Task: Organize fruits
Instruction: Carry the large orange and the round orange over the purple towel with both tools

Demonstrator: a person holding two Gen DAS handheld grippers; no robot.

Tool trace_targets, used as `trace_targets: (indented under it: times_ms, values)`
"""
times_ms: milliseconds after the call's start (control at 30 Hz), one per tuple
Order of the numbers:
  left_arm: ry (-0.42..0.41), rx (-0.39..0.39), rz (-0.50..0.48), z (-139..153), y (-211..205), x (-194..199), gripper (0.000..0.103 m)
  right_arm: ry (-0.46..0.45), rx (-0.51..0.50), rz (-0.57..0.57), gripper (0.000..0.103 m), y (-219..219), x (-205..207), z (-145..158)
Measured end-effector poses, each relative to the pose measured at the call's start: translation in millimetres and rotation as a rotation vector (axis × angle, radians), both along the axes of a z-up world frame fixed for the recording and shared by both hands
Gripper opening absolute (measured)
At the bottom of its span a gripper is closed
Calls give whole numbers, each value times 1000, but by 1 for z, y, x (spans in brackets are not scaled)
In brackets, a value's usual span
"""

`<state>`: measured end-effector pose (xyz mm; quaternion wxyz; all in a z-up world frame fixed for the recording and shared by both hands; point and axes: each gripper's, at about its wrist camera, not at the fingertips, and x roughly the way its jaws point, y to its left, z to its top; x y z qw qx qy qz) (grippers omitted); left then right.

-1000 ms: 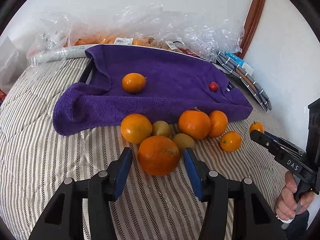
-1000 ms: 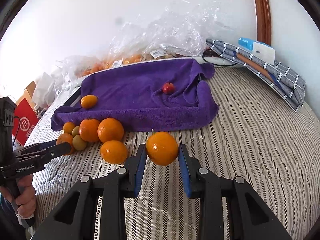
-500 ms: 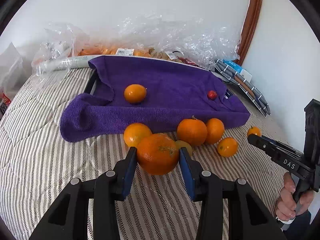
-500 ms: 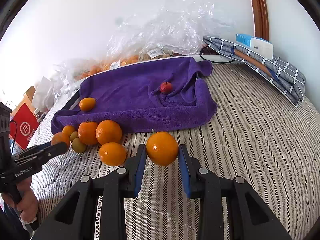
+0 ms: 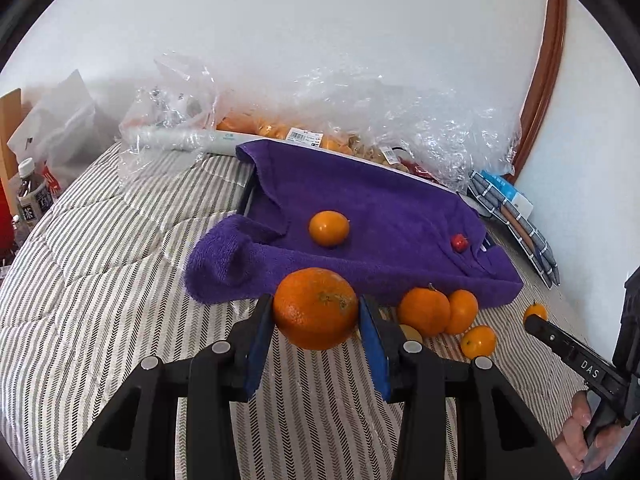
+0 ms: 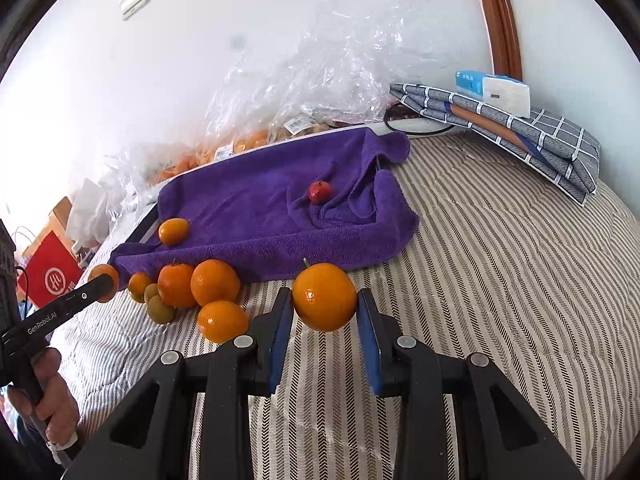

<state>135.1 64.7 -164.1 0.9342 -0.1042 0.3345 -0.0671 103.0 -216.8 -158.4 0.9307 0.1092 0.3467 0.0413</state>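
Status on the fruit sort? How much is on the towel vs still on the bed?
Done: one orange and a small red fruit sit on the purple towel. In hand: left gripper clamps a big orange; right gripper clamps a smaller orange; neither is over the towel yet. Left: the cluster of oranges and greenish fruits on the striped bed along the towel's near edge.

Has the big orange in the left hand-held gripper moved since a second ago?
Yes. The big orange has risen off the striped cover, now overlapping the purple towel's front edge.
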Motion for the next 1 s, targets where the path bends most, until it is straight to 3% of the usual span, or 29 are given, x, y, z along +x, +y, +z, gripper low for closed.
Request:
trace_targets:
  times_ms: [567,700,1000]
  values:
    - [-12,-26,59,4,12,0,40,-46,44,-30,32,-10,-3,5]
    - [-52,-18,65,12,12,-3,40,-54,42,-52,32,-14,-3,7]
    - [-50,-58,83,36,25,12,40,-121,1,-21,32,-2,23,44]
